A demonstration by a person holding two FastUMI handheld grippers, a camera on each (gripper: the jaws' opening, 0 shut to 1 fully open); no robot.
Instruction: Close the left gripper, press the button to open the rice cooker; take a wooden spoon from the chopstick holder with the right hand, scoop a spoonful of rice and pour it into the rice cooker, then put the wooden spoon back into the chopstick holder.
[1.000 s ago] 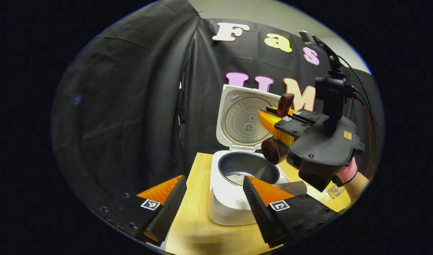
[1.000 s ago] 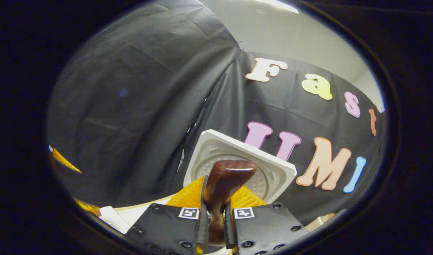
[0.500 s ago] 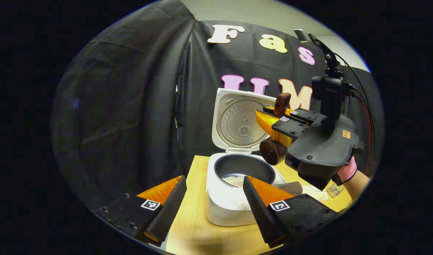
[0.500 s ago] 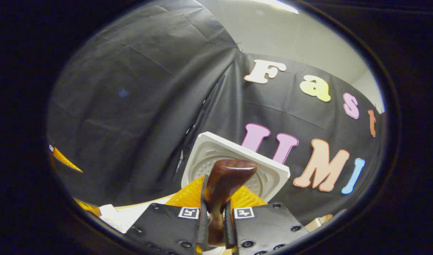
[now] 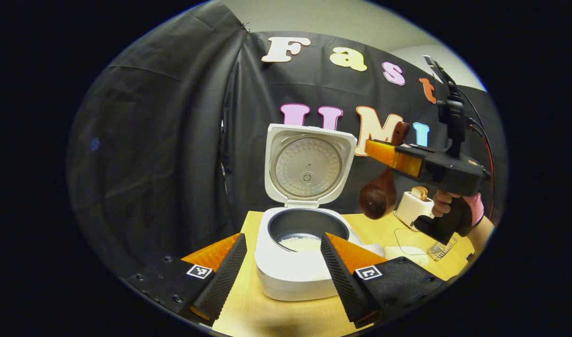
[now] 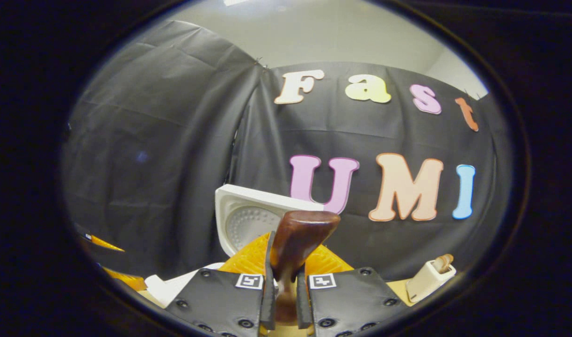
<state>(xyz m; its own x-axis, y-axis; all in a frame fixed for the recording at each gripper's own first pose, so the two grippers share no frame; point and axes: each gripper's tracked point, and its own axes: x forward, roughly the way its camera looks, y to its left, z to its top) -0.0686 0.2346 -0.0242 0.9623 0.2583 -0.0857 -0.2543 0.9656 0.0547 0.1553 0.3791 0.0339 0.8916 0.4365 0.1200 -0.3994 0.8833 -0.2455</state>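
Right gripper [image 6: 286, 299] pinching wooden spoon [image 5: 378, 199] at 3 o'clock of open rice cooker [image 5: 295, 267], left gripper [image 5: 281, 262] spread

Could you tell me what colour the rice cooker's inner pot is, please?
Dark grey, inside the white rice cooker; the inner pot shows best in the left gripper view.

The wooden counter [image 5: 260, 309] carries a white rice cooker [image 5: 293, 276] with its lid up, a small white holder [image 5: 411, 208] farther right, and a clear container [image 5: 414, 241] beside it.
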